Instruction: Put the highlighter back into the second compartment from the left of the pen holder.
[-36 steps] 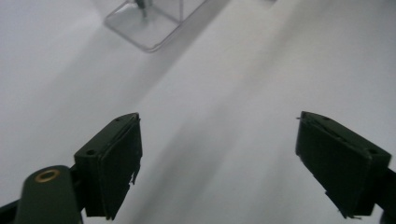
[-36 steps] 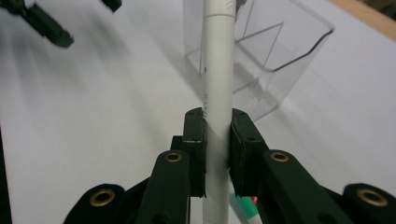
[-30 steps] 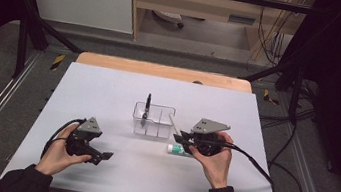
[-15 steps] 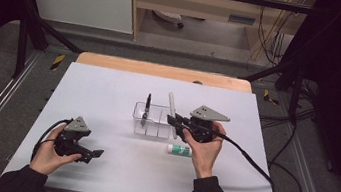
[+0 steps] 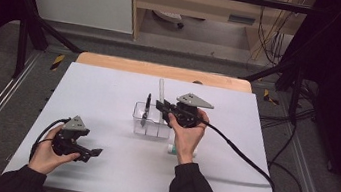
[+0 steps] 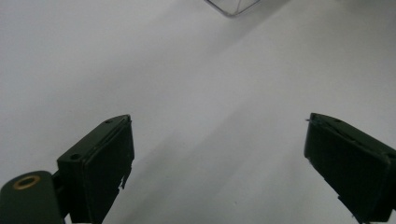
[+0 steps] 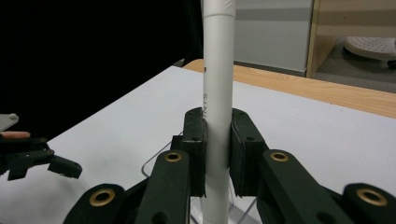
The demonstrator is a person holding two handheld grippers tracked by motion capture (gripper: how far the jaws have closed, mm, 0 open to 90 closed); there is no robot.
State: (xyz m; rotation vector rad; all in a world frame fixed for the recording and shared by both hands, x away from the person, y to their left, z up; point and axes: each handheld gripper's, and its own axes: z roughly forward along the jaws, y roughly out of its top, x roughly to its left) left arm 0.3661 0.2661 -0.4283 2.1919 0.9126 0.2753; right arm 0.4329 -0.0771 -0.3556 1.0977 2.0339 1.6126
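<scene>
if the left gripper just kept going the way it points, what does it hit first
Probably the clear plastic container. The left gripper has its jaws open over bare white table, with nothing between them and the container's corner ahead, though depth is hard to judge.

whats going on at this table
A person works with a handheld gripper in each hand. The right gripper is clamped on a white pen, holding it upright over a clear organiser box that already holds a black pen. The left gripper hangs open over the white table. A small tube lies beside the box.
</scene>
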